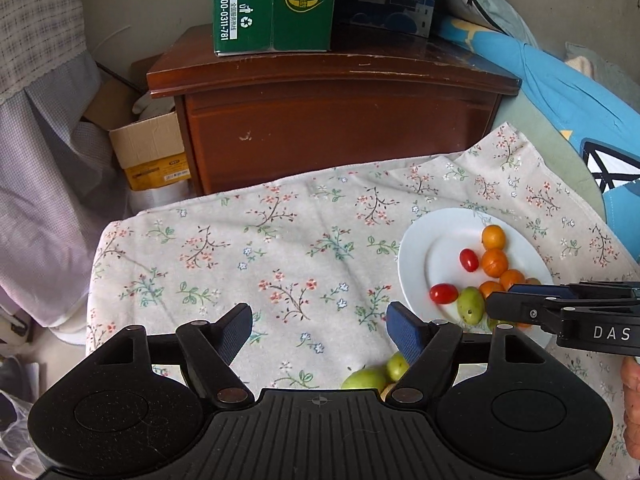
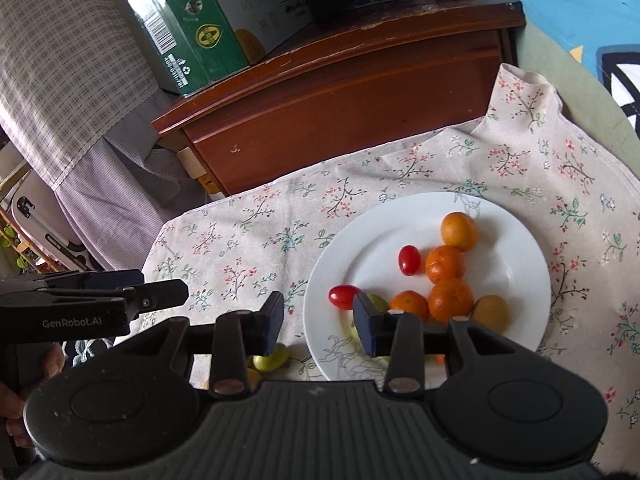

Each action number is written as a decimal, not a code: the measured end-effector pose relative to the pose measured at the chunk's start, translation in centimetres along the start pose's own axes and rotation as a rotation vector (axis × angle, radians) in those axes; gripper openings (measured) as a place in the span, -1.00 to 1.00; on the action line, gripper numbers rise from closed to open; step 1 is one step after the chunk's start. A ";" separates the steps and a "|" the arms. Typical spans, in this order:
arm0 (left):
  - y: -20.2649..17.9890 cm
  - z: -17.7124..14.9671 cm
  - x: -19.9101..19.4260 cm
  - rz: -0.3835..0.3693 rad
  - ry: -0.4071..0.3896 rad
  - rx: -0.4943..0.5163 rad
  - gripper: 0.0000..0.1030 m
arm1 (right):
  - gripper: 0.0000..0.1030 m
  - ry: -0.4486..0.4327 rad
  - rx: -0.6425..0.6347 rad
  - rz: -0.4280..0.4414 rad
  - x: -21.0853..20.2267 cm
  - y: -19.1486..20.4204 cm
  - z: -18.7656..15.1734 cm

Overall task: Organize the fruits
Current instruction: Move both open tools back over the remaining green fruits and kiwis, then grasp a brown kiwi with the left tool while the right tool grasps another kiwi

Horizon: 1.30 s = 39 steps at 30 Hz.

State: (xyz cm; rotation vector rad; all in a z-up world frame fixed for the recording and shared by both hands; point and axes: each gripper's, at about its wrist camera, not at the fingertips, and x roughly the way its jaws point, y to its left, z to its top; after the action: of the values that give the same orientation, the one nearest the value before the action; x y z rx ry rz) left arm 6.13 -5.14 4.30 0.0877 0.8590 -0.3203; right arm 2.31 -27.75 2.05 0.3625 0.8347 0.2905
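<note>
A white plate [image 2: 516,236] on a floral cloth [image 1: 280,248] holds several orange fruits [image 2: 450,299], two red cherry tomatoes [image 2: 409,260] and a green fruit [image 1: 470,305]; the plate also shows in the left wrist view [image 1: 440,240]. My left gripper [image 1: 320,330] is open and empty above the cloth, left of the plate. Green fruits [image 1: 364,378] lie on the cloth just under its right finger. My right gripper [image 2: 319,322] is open and empty over the plate's near left rim. Green fruits [image 2: 272,357] lie below it on the cloth.
A dark wooden cabinet [image 1: 332,120] stands behind the cloth with a green carton [image 1: 276,4] on top. A cardboard box [image 1: 150,152] sits at its left. Blue bedding [image 1: 568,92] lies at the right. Checked fabric [image 2: 60,60] hangs at the left.
</note>
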 end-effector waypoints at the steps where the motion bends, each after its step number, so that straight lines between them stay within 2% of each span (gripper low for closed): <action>1: 0.2 -0.3 -0.1 -0.001 0.004 0.004 0.45 | -0.23 0.017 -0.018 0.020 0.3 0.5 -0.4; 7: 0.9 -1.2 -0.3 -0.005 0.009 0.021 0.45 | -0.23 0.101 -0.116 0.080 1.8 3.2 -2.6; 14: 1.9 -2.4 0.3 -0.008 0.037 0.036 0.45 | -0.23 0.170 -0.147 0.093 3.5 4.2 -4.2; 30: 3.3 -3.7 0.9 -0.008 0.075 0.017 0.45 | -0.24 0.204 -0.126 0.081 5.9 4.9 -5.0; 34: 3.1 -3.8 0.9 -0.025 0.079 0.025 0.45 | -0.46 0.199 -0.122 0.069 6.4 5.0 -5.4; 39: 2.7 -4.2 0.8 -0.054 0.097 0.033 0.44 | -0.48 0.198 -0.146 0.071 6.0 5.1 -5.0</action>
State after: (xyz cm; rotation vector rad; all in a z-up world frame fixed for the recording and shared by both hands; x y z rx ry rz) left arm 4.44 -1.95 0.82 0.1112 0.9538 -0.3833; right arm 1.70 -19.84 -2.86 0.2294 0.9900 0.4568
